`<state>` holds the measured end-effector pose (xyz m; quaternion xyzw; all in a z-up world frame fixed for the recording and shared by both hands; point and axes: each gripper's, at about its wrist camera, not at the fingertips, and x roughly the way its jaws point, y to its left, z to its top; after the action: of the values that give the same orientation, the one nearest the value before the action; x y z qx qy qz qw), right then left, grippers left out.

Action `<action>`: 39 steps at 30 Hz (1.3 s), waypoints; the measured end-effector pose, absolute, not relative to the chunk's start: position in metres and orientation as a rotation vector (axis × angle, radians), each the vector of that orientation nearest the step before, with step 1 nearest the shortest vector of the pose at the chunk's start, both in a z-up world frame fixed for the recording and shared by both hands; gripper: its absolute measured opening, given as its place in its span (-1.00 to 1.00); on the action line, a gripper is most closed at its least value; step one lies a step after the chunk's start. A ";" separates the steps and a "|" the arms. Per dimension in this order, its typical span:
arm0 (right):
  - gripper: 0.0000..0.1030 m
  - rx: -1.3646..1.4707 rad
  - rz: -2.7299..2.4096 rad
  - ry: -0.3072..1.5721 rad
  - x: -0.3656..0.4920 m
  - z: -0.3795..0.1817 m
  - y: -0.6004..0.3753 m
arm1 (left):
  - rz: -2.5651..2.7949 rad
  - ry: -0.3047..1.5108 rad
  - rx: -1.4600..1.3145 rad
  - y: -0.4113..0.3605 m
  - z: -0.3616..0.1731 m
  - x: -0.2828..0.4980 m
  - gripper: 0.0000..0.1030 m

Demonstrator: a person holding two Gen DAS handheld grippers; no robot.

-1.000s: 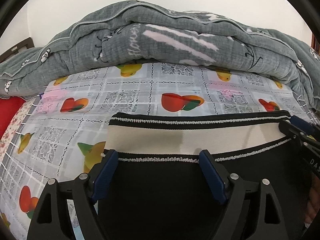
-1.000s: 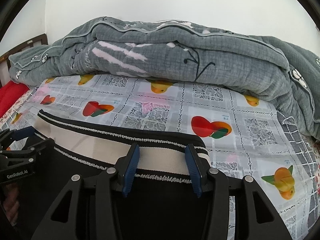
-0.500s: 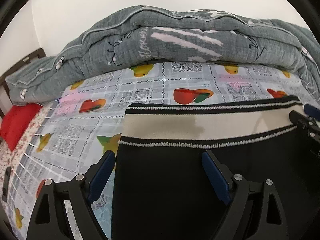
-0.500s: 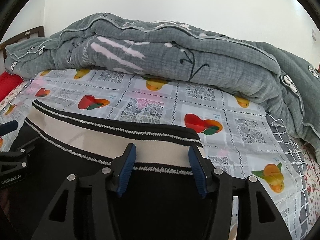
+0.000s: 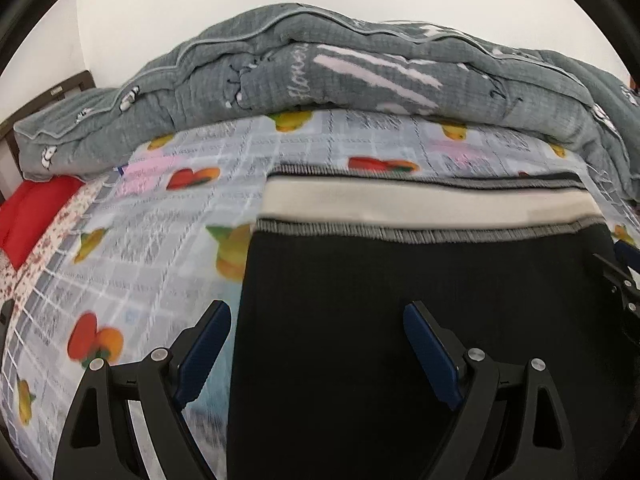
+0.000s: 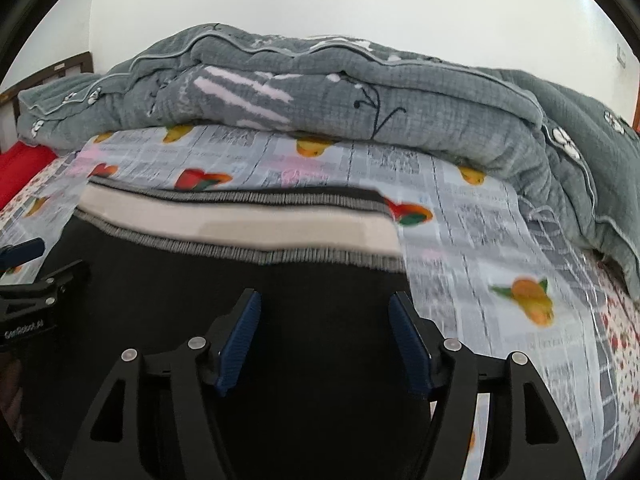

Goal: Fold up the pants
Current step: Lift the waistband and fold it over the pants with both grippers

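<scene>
Black pants [image 5: 400,300] with a cream waistband [image 5: 420,204] lie on the fruit-print sheet [image 5: 132,248], left gripper [image 5: 316,320] and right gripper [image 6: 324,312] both spread wide, holding nothing.

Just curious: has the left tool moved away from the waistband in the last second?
Yes. The left tool has pulled back toward the camera; its open fingers sit well short of the cream waistband, which was between them earlier.

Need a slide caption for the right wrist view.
Open right gripper above black pants laid flat on a fruit-print sheet, cream waistband toward a grey quilt.
</scene>
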<state>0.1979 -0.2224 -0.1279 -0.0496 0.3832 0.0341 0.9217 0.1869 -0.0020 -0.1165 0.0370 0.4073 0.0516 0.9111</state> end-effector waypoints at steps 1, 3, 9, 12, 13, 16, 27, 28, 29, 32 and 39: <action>0.26 -0.097 0.076 0.791 0.191 -0.128 -0.224 | 0.092 0.836 0.084 -0.002 -0.117 0.179 0.72; 0.26 -0.088 0.088 0.782 0.173 -0.127 -0.230 | 0.066 0.825 0.104 -0.004 -0.115 0.161 0.70; 0.26 -0.021 0.090 0.803 0.127 -0.125 -0.247 | 0.013 0.826 0.005 0.005 -0.118 0.107 0.70; 0.26 -0.008 0.089 0.825 0.107 -0.127 -0.256 | -0.029 0.842 -0.097 0.019 -0.115 0.083 0.70; 0.26 -0.012 0.083 0.825 0.101 -0.127 -0.259 | -0.037 0.852 -0.117 0.023 -0.115 0.079 0.70; 0.26 -0.018 0.064 0.846 0.085 -0.131 -0.268 | -0.062 0.898 -0.143 0.030 -0.116 0.062 0.70; 0.26 0.069 0.050 0.846 0.060 -0.137 -0.299 | -0.074 0.902 -0.007 0.026 -0.130 0.026 0.70; 0.26 0.065 0.051 0.846 0.060 -0.139 -0.298 | -0.062 0.893 -0.002 0.027 -0.130 0.028 0.70; 0.26 0.053 0.058 0.842 0.060 -0.139 -0.295 | -0.056 0.887 -0.008 0.028 -0.130 0.029 0.70; 0.26 0.038 0.086 0.832 0.060 -0.139 -0.290 | -0.048 0.881 -0.019 0.034 -0.131 0.038 0.73; 0.20 0.054 0.088 0.831 0.089 -0.147 -0.283 | -0.059 0.859 0.012 0.037 -0.132 0.058 0.79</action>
<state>0.0888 -0.2826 -0.1470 0.0262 0.4033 0.0428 0.9137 0.0581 0.0368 -0.1320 0.0056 0.4161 -0.0285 0.9088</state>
